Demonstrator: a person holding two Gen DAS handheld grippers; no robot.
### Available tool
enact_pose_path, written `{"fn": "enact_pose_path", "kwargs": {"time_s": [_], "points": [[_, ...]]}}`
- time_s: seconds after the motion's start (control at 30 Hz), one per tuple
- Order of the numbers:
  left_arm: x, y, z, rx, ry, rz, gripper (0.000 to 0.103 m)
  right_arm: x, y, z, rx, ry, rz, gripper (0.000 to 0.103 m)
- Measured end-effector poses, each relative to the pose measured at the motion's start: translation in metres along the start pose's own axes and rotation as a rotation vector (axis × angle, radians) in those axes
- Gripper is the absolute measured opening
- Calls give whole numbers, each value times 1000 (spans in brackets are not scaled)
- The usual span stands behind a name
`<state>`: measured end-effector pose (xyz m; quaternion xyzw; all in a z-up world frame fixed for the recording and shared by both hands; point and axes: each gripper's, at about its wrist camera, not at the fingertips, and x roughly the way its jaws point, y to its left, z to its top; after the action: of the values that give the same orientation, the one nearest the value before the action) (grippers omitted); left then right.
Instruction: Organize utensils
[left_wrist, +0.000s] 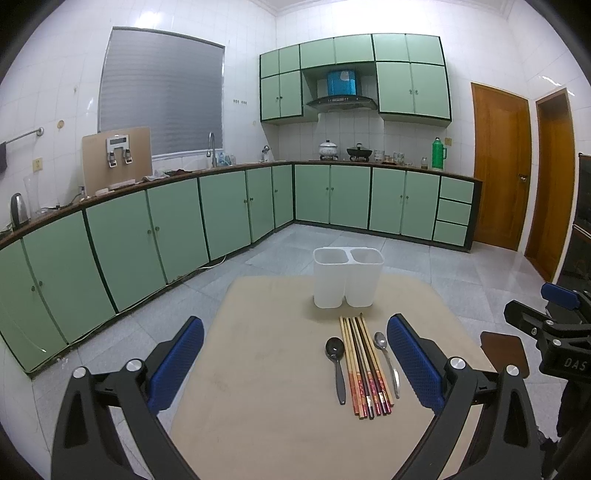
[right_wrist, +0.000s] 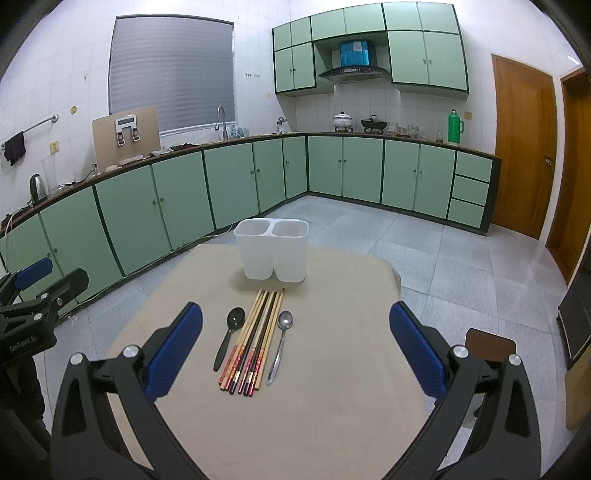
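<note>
Both our jaws gape empty; chopsticks (right_wrist: 253, 341) lie ahead of right gripper (right_wrist: 295, 354) (nearer), lengthwise toward holder (right_wrist: 271, 249).

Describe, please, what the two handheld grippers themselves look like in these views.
Both match: the left gripper and right gripper have black angular frames with triangular cut-outs, silver round bolts at the joints, and blue textured finger pads. White lettering marks each body.

Bare tabletop (right_wrist: 332, 406) lies between and directly ahead of the right tongs (right_wrist: 295, 354), which are spread wide. Beyond, chopsticks (right_wrist: 255, 343) flanked by two spoons lie flat; farther ahead, the upright white holder (right_wrist: 271, 249) blocks passage.
</note>
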<state>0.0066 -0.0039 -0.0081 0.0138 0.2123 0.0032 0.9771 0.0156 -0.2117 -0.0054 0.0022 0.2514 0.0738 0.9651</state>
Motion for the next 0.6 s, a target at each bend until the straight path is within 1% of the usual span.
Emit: {"fn": "enact_pose_path", "kwargs": {"time_s": [0.23,0.37,0.47,0.6], "points": [[22,2,-1,2,29,9,97,20,-2,-1,-2,32,-2,98],[53,4,-5,11,67,17,97,48,-6,-4,-6,65,-19,98],[83,4,-9,16,113,27,97,82,-12,-6,-3,100,-31,98],[126,7,-22,19,184,28,97,136,-17,-14,13,194,-10,98]]}}
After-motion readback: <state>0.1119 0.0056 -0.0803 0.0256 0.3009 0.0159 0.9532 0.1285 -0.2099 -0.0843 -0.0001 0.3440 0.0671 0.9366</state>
